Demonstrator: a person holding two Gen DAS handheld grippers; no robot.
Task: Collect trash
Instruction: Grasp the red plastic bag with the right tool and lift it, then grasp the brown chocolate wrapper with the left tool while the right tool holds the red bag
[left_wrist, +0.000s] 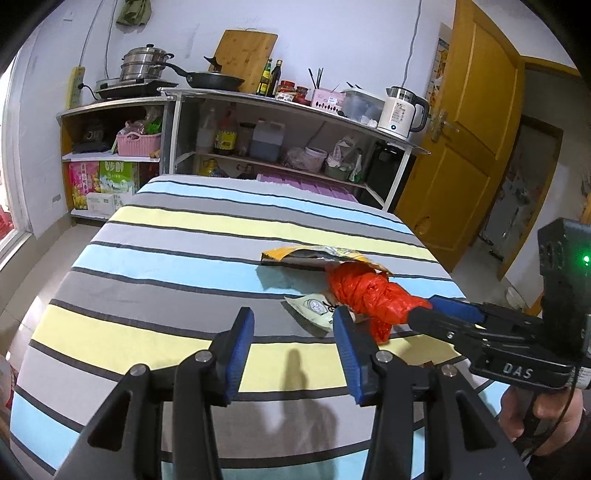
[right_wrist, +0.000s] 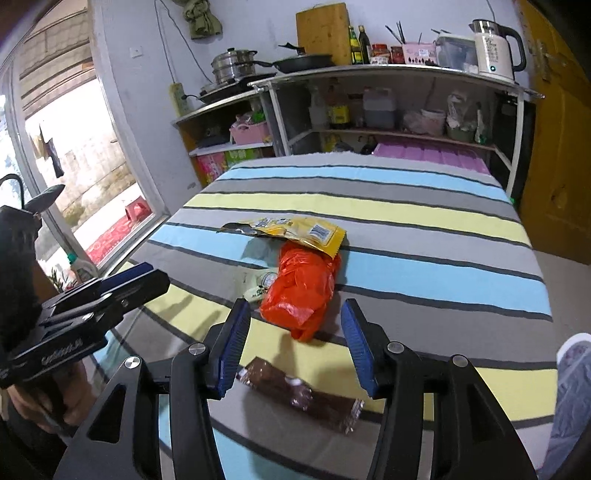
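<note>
The orange plastic bag (right_wrist: 301, 291) sits mid-desk on the striped cloth (right_wrist: 406, 266), its far end tucked under the yellow snack pouch (right_wrist: 295, 232), a small pale green wrapper (right_wrist: 258, 286) touching its left side. A brown wrapper (right_wrist: 299, 393) lies nearest, under the right tool (right_wrist: 293, 345). All of it looks light, crinkly and slippery, so I'd pinch the bag's bunched near end. Right tool is wide open, bag just ahead, nothing held. Left tool (left_wrist: 293, 356) is wide open too, holding nothing.
</note>
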